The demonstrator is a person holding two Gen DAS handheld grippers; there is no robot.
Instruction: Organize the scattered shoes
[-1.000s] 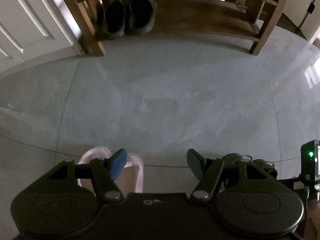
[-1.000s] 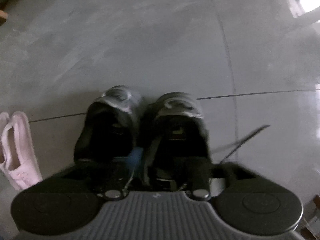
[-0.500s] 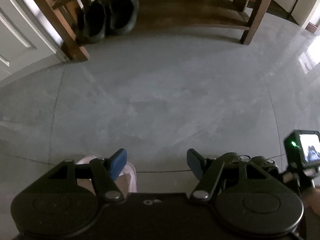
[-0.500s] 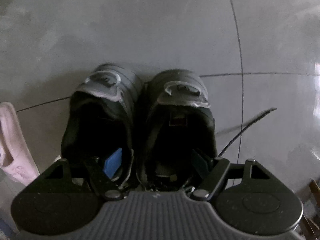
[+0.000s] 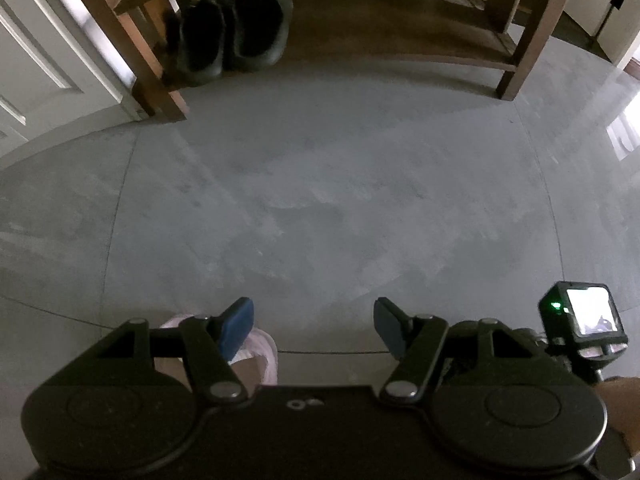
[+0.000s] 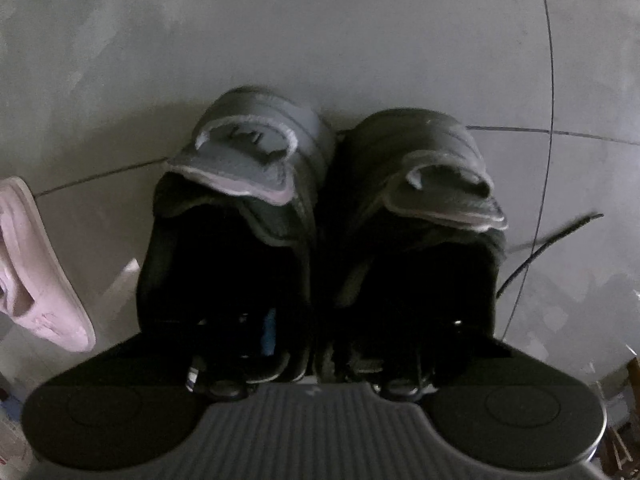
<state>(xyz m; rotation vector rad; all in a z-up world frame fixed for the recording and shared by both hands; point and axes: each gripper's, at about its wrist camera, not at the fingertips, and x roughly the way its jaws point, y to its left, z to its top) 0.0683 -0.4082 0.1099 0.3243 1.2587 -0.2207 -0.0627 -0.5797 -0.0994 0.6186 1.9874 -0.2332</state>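
Right fingers just closed, one inside each black shoe, pinching adjoining inner walls so the pair lifts together; left fingers spread, empty.

Both fisheye views are looking dim and grey, with daylight coming in from the right and glaring as a washed-out patch on the polished floor, while straight lines such as the wooden shoe rack are bowing towards the edges and the corners are falling to black. In the right wrist view the openings of the dark shoes are sinking into near-black shadow, hiding the right gripper fingers inside them, and the pink slipper at the left edge is smearing softly. A small lit screen is glowing brightly, overexposed.
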